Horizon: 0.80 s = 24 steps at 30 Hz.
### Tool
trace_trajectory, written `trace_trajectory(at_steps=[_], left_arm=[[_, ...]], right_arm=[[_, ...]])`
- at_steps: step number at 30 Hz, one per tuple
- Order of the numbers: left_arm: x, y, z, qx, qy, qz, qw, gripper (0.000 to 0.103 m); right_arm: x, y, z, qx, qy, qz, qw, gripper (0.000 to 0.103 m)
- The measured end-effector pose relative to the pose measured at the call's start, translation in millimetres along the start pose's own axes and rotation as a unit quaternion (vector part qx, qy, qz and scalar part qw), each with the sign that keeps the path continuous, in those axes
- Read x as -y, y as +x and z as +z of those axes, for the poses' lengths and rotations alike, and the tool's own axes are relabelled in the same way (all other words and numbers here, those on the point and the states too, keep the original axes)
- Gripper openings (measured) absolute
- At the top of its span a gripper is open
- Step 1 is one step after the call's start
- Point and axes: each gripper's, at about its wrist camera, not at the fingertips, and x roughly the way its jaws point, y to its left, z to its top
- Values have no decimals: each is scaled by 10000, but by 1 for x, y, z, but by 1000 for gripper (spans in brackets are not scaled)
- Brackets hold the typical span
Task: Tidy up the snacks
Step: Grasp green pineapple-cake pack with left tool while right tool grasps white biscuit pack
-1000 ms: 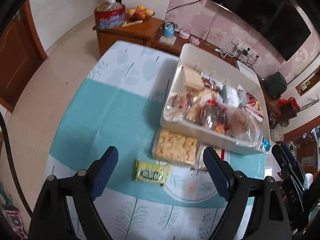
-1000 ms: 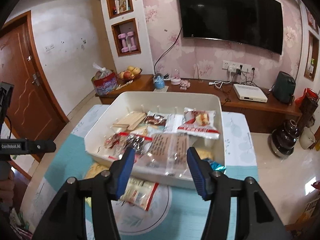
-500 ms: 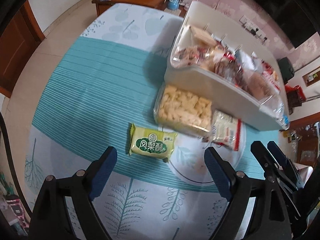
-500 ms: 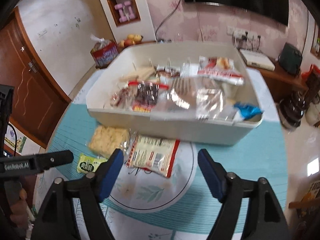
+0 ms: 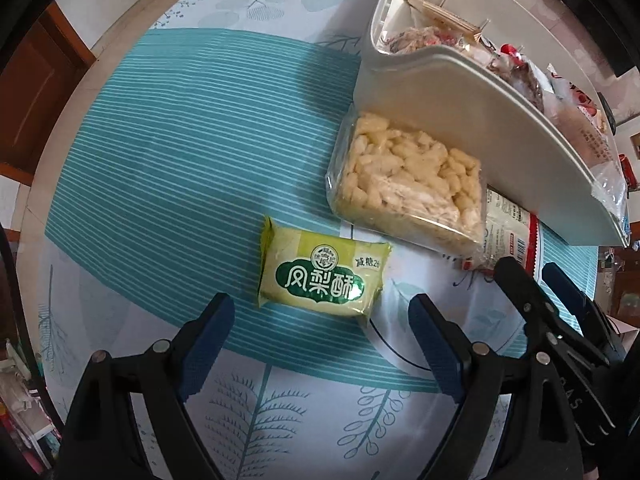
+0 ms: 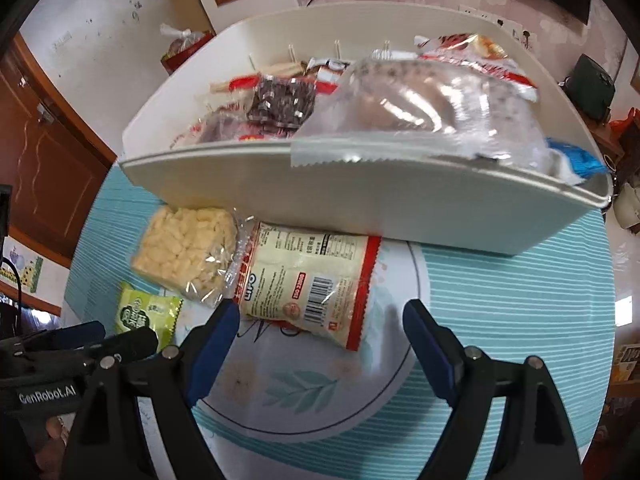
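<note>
A green-and-yellow pastry pack (image 5: 324, 272) lies flat on the tablecloth, just ahead of my left gripper (image 5: 320, 310), which hangs open above its near edge without touching it. A clear bag of pale puffs (image 5: 404, 184) rests against the white bin (image 5: 460, 120). In the right wrist view, a red-edged white snack packet (image 6: 308, 280) lies in front of the bin (image 6: 360, 204). My right gripper (image 6: 320, 314) hovers over its near end, jaws opening and not pressing on it. The puff bag (image 6: 188, 250) and the green pack (image 6: 146, 314) lie to its left.
The bin holds several wrapped snacks, and a clear bag (image 6: 420, 112) hangs over its front wall. The teal-and-white tablecloth (image 5: 180, 140) covers the table. Both grippers hang close together near the front edge. A wooden door (image 6: 52, 160) and sideboard stand beyond.
Both grippers have dropped toward the table and tipped downward, so the loose packets look much larger. The right jaws have spread wider. Nothing was picked up.
</note>
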Motion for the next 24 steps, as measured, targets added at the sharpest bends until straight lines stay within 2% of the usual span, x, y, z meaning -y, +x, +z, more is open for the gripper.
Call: trace_trajectory(at_steps=[4, 14, 18, 24], left_arm=[[1, 8, 0, -83, -12, 44, 10000, 86], [3, 17, 5, -164, 27, 24, 9999, 69], [3, 18, 19, -163, 33, -3, 9999, 61], [3, 19, 24, -159, -3, -30, 9999, 58]], right_arm=[[-6, 9, 1, -69, -18, -85, 9999, 84], [-19, 25, 2, -93, -250, -361, 9990, 87], [-24, 29, 2, -33, -308, -467, 9984, 87], [-40, 44, 10, 106, -704, -605, 9956, 87]])
